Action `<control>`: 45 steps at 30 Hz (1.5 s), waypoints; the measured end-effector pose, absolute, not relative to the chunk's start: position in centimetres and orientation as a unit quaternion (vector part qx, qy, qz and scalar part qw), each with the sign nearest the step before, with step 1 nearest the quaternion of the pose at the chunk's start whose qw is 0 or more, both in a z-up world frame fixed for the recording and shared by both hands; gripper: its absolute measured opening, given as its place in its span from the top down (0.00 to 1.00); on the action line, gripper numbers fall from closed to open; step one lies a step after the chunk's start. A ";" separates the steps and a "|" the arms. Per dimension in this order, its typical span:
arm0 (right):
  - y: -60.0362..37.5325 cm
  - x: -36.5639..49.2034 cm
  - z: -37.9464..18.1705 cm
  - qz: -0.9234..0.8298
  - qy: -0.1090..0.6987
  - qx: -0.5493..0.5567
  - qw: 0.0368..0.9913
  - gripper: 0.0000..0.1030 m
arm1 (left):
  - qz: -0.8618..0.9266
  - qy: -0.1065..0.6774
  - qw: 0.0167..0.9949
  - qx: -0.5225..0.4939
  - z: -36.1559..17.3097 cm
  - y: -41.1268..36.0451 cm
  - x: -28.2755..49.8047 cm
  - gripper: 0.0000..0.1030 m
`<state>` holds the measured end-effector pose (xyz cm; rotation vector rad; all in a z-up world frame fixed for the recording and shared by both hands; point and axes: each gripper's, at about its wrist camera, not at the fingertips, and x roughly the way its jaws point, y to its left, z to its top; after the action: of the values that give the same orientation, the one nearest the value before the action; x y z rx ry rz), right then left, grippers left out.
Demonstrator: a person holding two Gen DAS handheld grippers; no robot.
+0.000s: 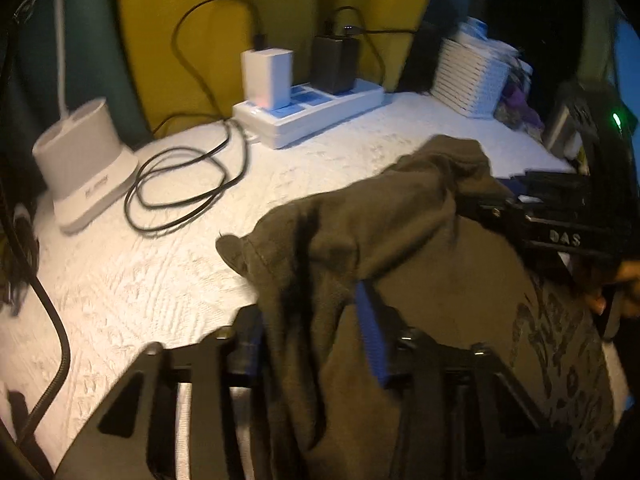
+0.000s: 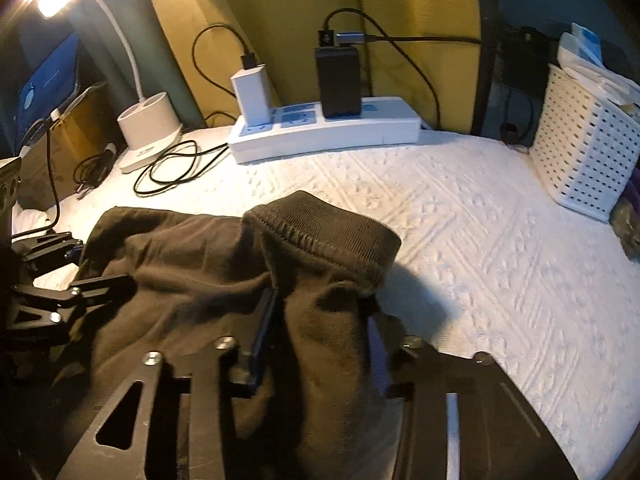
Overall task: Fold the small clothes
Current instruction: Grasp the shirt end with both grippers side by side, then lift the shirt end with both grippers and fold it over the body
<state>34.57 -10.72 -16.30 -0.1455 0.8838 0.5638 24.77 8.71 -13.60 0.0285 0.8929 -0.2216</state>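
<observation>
A small dark olive-brown garment (image 1: 400, 264) with a printed pattern lies bunched on the white textured cloth (image 1: 168, 280). My left gripper (image 1: 320, 320) is shut on a fold of it, and the cloth drapes over the fingers. My right gripper (image 2: 316, 312) is shut on the ribbed cuff end (image 2: 320, 232) of the same garment (image 2: 192, 272). In the left wrist view the right gripper (image 1: 480, 204) comes in from the right. In the right wrist view the left gripper (image 2: 100, 292) holds the garment's left edge.
A white power strip (image 2: 328, 132) with a white and a black charger stands at the back. A coiled black cable (image 1: 180, 192) and a white lamp base (image 1: 80, 160) are at the left. A white slotted basket (image 2: 580, 152) stands at the right.
</observation>
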 end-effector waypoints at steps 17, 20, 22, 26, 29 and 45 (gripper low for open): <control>-10.8 32.0 -13.7 0.276 0.389 -0.060 0.877 0.84 | -0.074 0.381 0.921 0.018 -11.8 7.9 22.6 0.82; -10.7 31.0 -12.7 0.277 0.378 -0.066 0.881 0.84 | -0.075 0.369 0.926 0.009 -10.8 7.9 21.9 0.83; -10.8 30.5 -12.1 0.276 0.372 -0.068 0.883 0.84 | -0.076 0.359 0.930 -0.001 -10.1 8.0 21.3 0.83; -11.0 29.1 -10.4 0.275 0.356 -0.071 0.890 0.84 | -0.075 0.346 0.935 -0.018 -9.0 8.0 20.1 0.83; -11.2 27.9 -9.2 0.275 0.343 -0.072 0.895 0.84 | -0.070 0.338 0.938 -0.034 -8.3 8.3 19.1 0.83; -12.7 20.8 -3.6 0.282 0.277 -0.068 0.916 0.85 | -0.077 0.281 0.955 -0.053 -3.2 8.1 12.4 0.83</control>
<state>20.81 -12.72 -3.57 -0.1403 0.5704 0.5806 12.44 8.07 -3.15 -0.1083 0.5707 -0.1562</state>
